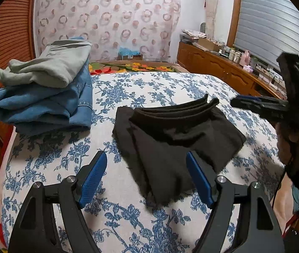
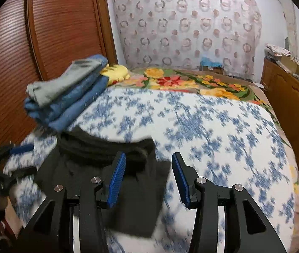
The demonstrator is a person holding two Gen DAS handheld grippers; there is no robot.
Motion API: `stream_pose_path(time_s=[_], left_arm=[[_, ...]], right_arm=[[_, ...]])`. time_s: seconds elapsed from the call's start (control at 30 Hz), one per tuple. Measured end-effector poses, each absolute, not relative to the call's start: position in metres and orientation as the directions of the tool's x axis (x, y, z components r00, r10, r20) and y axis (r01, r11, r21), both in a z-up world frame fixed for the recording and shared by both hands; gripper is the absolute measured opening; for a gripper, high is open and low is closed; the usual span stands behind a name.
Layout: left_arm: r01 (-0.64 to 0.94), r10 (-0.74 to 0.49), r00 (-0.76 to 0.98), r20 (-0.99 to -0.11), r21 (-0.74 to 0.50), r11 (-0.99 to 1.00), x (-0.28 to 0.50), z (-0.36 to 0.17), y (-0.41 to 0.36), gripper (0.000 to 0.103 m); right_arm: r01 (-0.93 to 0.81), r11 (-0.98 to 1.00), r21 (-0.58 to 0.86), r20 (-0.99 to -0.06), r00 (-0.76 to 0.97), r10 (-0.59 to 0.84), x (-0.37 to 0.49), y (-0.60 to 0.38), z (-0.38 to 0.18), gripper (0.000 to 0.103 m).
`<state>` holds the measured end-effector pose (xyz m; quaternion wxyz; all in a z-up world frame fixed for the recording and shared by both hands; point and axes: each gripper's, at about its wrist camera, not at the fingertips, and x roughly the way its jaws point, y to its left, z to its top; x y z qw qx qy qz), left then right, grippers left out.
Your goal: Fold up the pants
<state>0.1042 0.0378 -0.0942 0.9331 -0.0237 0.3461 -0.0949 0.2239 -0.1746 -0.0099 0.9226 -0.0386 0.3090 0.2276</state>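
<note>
Black pants lie folded into a compact bundle on the blue-flowered bed cover, waistband at the far side. My left gripper is open and empty, just above the bundle's near edge. In the right wrist view the pants lie under and left of my right gripper, which is open and empty above their right edge. The right gripper also shows in the left wrist view, raised at the right; that side view does not show how its jaws stand.
A stack of folded clothes, grey on blue denim, sits at the bed's far left beside a wooden slatted wardrobe. A floral blanket covers the far end. A wooden cabinet with bottles runs along the right.
</note>
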Motion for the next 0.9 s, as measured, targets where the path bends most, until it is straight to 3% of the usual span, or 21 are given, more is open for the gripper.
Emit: stream_pose_path(time_s=[0.23, 0.53, 0.9], left_arm=[[0.204, -0.236, 0.717, -0.656, -0.126, 0.971, 0.094, -0.101, 0.032, 0.078], [0.258, -0.299, 0.705, -0.643, -0.159, 0.953, 0.080, -0.109, 0.021, 0.052], [0.207, -0.228, 0.688, -0.689, -0.115, 0.972, 0.085, -0.122, 0.021, 0.036]], right_arm=[[-0.476, 0.875, 0.086, -0.631, 0.654, 0.418, 0.197, -0.191, -0.019, 0.047], [-0.490, 0.864, 0.114, -0.663, 0.610, 0.434, 0.194, -0.194, -0.037, 0.038], [-0.497, 0.858, 0.132, -0.674, 0.590, 0.445, 0.197, -0.188, -0.046, 0.023]])
